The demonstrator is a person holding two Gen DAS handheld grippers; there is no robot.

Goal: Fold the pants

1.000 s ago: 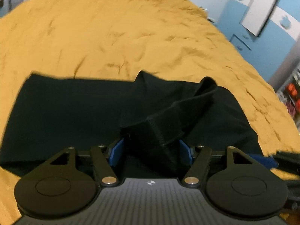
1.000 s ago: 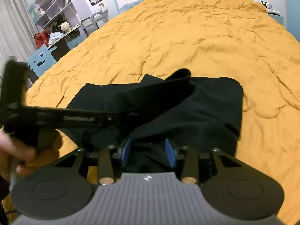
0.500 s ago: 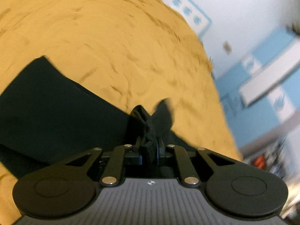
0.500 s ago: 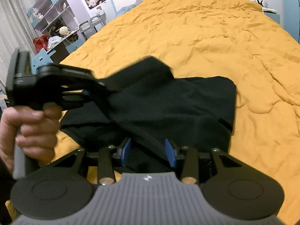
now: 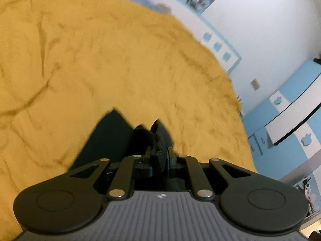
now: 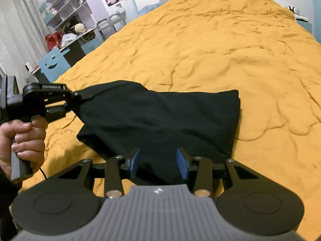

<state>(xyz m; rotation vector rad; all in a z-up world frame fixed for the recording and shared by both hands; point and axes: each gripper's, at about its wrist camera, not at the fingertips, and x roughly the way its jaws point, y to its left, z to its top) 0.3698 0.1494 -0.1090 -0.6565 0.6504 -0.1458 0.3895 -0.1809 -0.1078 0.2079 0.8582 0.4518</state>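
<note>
In the left wrist view, the left claw [image 5: 159, 156] was clamped on a bunched fold of the black pants [image 5: 112, 138], the cloth pinched tight between its two fingers. More of the pants showed as a dark wedge to the left of the claw, and beyond them the yellow bedspread [image 5: 100, 60] filled most of the view. A white wall with a blue-trimmed headboard [image 5: 218, 40] rose past the far edge of the bedspread, and blue and white cabinets [image 5: 291, 108] stood to the right of it.

In the right wrist view, the right claw [image 6: 158, 161] stood apart, its blue pads [image 6: 135, 160] open over the near edge of the pants [image 6: 160, 118] with nothing gripped. The pants lay on the bedspread [image 6: 220, 50], their left corner lifted off it by the left claw [image 6: 77, 98], which a hand [image 6: 24, 138] held at the left of the pants. Shelves [image 6: 66, 14] and a blue desk [image 6: 54, 64] stood beyond the bedspread's left edge.
</note>
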